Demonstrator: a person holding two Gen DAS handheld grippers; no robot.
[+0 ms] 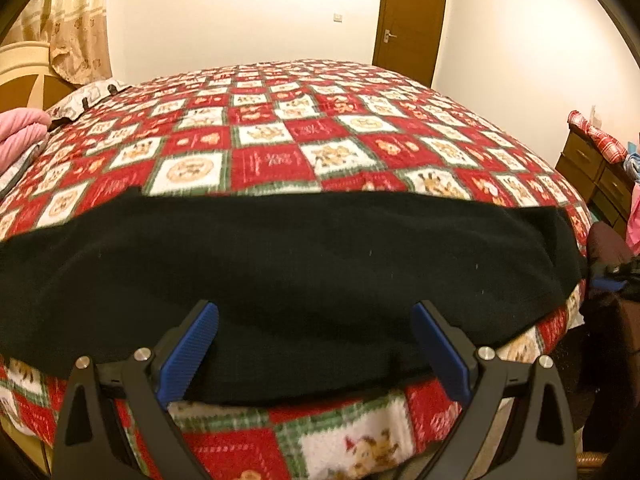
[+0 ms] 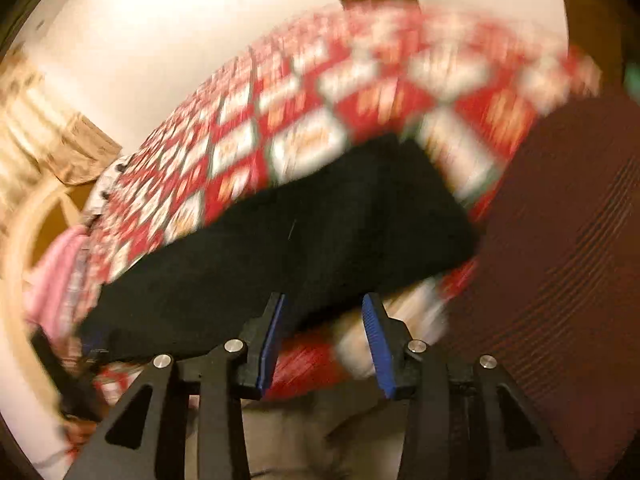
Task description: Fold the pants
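Blue-padded left gripper (image 1: 314, 346) sat wide open with nothing between its fingers, right over the near edge of the black, soft-knit folded pants (image 1: 280, 264) on the red-and-white checkered fleece blanket (image 1: 280, 136). Right gripper (image 2: 325, 334) was part open too, empty, pants just ahead of it. I'd square the edges before the next fold; no containers anywhere.

cream walls (image 1: 240, 12), brown door (image 1: 408, 20) (shut), dresser (image 1: 592, 172)
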